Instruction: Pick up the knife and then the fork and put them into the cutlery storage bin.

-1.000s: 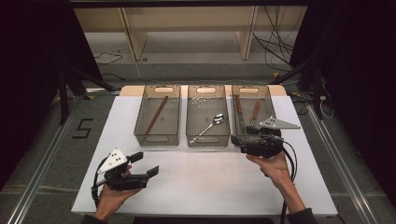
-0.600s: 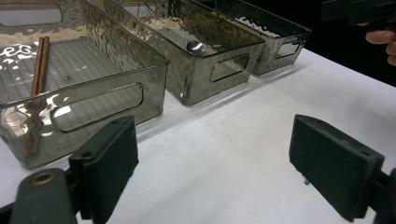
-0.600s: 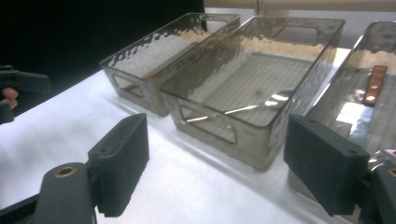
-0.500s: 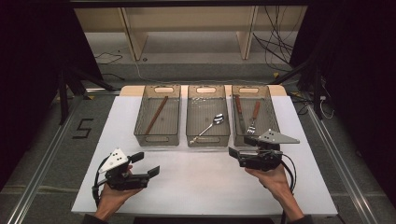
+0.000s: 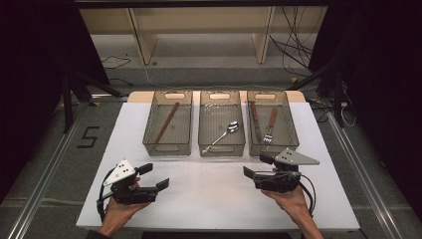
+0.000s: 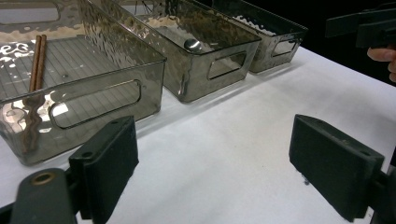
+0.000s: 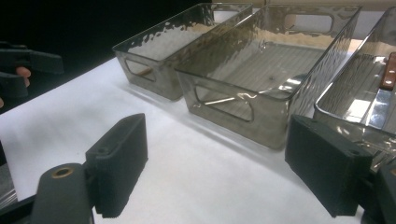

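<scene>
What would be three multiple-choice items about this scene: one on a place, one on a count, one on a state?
1. Where does the spoon lie?
A. in the middle bin
B. in the left bin
C. on the white table

2. How many clear bins stand on the table?
A. two
B. three
C. four

3. How do the jaws of the left gripper and right gripper stand?
A. both shut
B. left open, right shut
C. both open

Answers:
1 A: the high view shows the spoon inside the centre bin.
2 B: three bins stand side by side, the right bin holding a knife and a fork.
3 C: each gripper view shows bare table between its spread jaws.
</scene>
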